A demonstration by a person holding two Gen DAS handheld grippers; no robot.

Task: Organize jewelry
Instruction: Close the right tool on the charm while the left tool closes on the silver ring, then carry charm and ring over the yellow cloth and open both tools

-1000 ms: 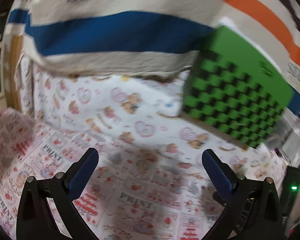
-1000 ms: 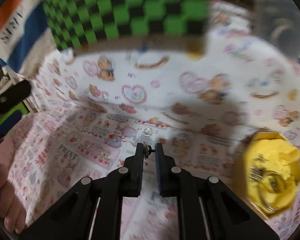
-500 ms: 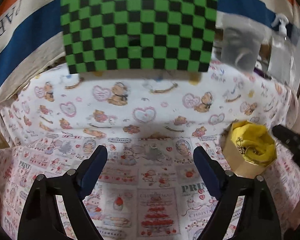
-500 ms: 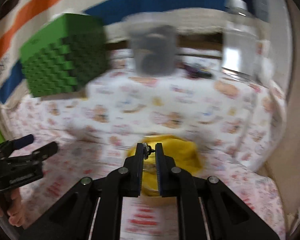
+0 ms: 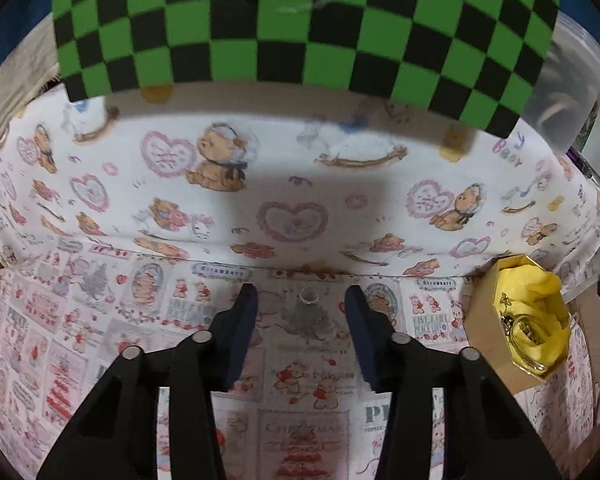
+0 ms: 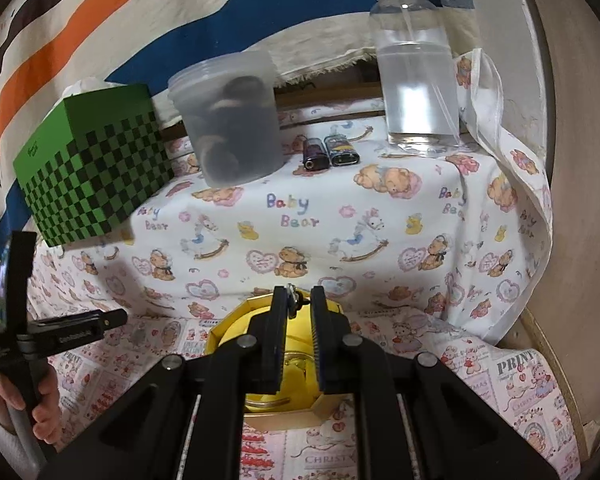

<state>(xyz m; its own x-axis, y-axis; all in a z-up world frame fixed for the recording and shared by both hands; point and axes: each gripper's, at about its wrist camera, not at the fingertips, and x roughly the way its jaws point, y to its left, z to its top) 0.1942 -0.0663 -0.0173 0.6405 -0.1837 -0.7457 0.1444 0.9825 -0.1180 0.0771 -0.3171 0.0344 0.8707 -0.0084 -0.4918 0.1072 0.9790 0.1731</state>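
While the right gripper hangs over the gold box lined with yellow cloth, its fingers are nearly pressed together, pinching a small metal piece of jewelry at their tips. Inside the box, a gold bangle lies on the cloth. To the left, the left gripper has its fingers spread wide above the printed cloth on the counter, with a small ring lying on the cloth between the tips. From that view the box sits off to the right with chains in it. Farther back on the teddy-bear cloth stand a green checkered box, a cloudy plastic tub, two lighters and a clear pump bottle.
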